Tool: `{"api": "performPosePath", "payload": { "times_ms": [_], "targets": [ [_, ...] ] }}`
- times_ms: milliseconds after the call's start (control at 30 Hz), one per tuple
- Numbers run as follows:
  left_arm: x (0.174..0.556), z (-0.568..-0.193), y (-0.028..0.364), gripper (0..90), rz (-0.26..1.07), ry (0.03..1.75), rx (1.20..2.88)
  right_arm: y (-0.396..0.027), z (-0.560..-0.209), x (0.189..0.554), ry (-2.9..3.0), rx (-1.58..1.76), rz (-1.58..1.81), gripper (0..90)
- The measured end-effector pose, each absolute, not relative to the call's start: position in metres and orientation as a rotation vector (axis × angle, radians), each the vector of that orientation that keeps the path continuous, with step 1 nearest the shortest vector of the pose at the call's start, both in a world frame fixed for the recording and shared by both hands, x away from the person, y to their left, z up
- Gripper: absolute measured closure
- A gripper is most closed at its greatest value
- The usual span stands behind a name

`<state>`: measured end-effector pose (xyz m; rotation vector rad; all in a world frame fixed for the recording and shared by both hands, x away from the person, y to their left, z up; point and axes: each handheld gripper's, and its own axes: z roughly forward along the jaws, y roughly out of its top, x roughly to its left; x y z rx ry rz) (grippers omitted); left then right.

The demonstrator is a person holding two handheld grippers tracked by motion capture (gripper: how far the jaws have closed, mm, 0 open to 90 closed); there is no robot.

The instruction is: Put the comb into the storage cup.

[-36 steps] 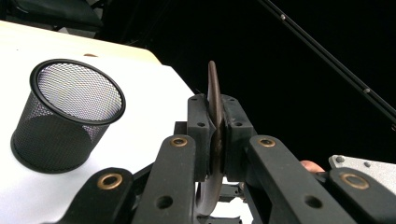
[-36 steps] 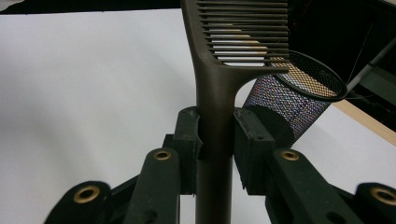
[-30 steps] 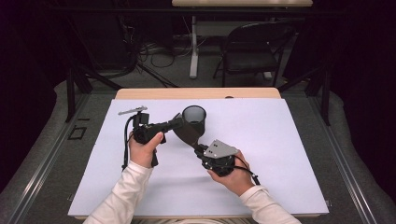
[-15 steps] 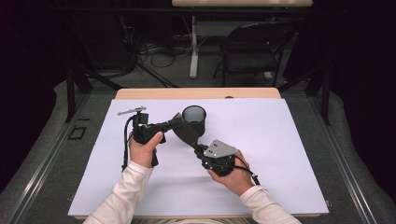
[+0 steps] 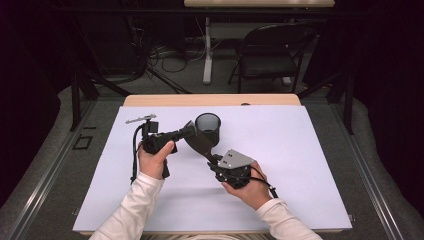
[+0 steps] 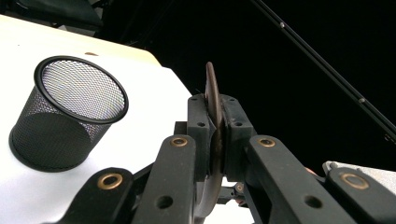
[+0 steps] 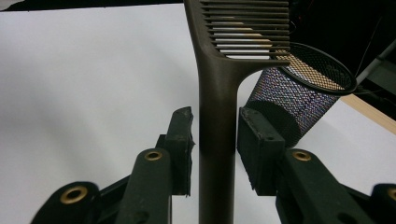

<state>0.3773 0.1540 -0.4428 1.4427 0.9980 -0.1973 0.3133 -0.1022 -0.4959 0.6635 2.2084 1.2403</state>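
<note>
The left gripper [image 6: 215,140] is clamping the comb [image 7: 219,84] above the table [image 5: 300,150], beside the mesh cup [image 5: 208,128]. The right gripper [image 7: 215,140] has just been opening; its pads are standing off the comb's handle between them.

I see a folding chair [image 5: 270,55] on the floor beyond the table's [image 5: 210,100] far edge, cables [image 5: 165,52] left of it.

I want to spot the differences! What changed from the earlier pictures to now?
The right gripper has just been opening its jaws, and its pads now stand clear of the comb handle between them. The left gripper stays clamped on the comb. Both hands and the mesh cup kept their places.
</note>
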Motion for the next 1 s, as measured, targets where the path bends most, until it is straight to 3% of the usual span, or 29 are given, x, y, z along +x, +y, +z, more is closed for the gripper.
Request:
{"api": "performPosePath", "payload": {
  "times_ms": [1000],
  "targets": [
    [0.382, -0.444, 0.174, 84.6, -0.098, 1.061, 1.382, -0.1, -0.497, 0.322, 2.235, 0.661, 1.187, 46.5]
  ]
}}
